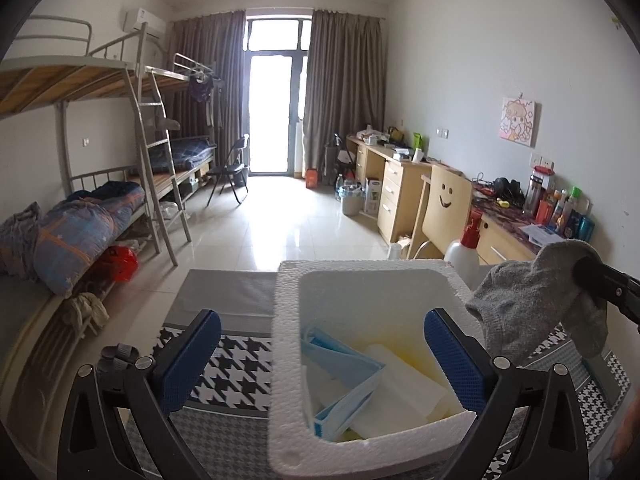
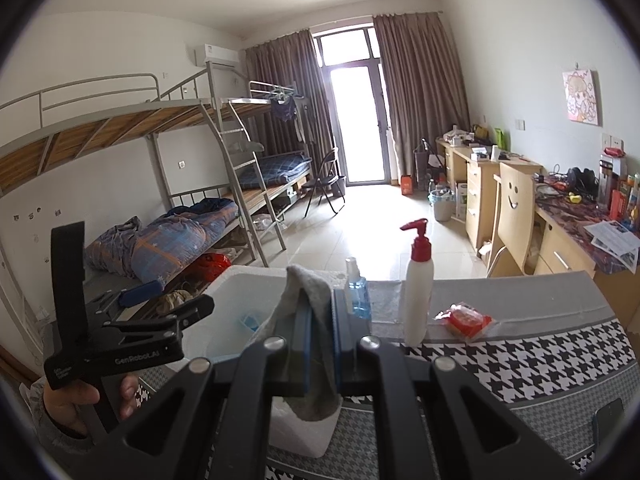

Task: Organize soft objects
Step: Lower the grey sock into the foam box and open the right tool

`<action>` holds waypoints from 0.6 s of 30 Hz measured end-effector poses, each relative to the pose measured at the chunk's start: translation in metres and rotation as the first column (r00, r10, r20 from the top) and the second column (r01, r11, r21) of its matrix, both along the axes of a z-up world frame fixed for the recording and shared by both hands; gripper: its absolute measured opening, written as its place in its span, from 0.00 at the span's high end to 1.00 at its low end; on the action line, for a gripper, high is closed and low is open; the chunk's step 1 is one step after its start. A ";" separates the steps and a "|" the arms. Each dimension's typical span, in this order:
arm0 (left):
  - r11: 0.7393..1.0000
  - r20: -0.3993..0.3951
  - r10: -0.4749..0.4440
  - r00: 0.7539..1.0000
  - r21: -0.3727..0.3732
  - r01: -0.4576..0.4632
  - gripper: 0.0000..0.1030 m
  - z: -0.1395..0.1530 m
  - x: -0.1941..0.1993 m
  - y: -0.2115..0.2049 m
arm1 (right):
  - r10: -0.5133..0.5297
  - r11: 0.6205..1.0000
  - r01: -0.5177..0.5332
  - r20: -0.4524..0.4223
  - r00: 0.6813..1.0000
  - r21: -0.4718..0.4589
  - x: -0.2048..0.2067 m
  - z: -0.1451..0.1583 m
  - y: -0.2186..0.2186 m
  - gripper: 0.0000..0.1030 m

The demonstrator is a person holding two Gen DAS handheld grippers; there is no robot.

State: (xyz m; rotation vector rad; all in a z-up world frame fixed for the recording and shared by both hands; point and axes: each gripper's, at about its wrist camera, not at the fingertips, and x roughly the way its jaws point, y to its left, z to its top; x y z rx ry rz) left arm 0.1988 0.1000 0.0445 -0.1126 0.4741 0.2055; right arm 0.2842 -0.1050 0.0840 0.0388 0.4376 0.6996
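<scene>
Fingers [image 2: 318,344] of the right gripper clench a limp grey knitted sock [image 2: 308,300]; at nine o'clock, the left gripper [image 1: 322,354] gapes empty over the white foam box [image 1: 288,360].

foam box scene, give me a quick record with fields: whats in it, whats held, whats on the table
box: white foam box on a houndstooth cloth
in box: blue masks, pale sheets
left tongs: open, empty, over the box
right tongs: shut on a grey sock
sock place: hanging by the box's rim
on table: pump bottle, blue spray bottle, red packet
</scene>
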 end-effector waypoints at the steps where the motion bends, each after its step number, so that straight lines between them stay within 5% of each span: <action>1: 1.000 0.003 0.003 1.000 0.000 -0.003 0.01 0.000 -0.002 0.001 | 0.002 1.000 -0.002 0.001 1.000 0.000 0.000 0.001 0.002 0.89; 18: 0.999 0.063 0.032 0.997 0.011 -0.033 0.01 0.003 -0.033 0.015 | 0.047 0.999 -0.047 -0.020 0.999 -0.011 0.002 -0.003 0.030 0.89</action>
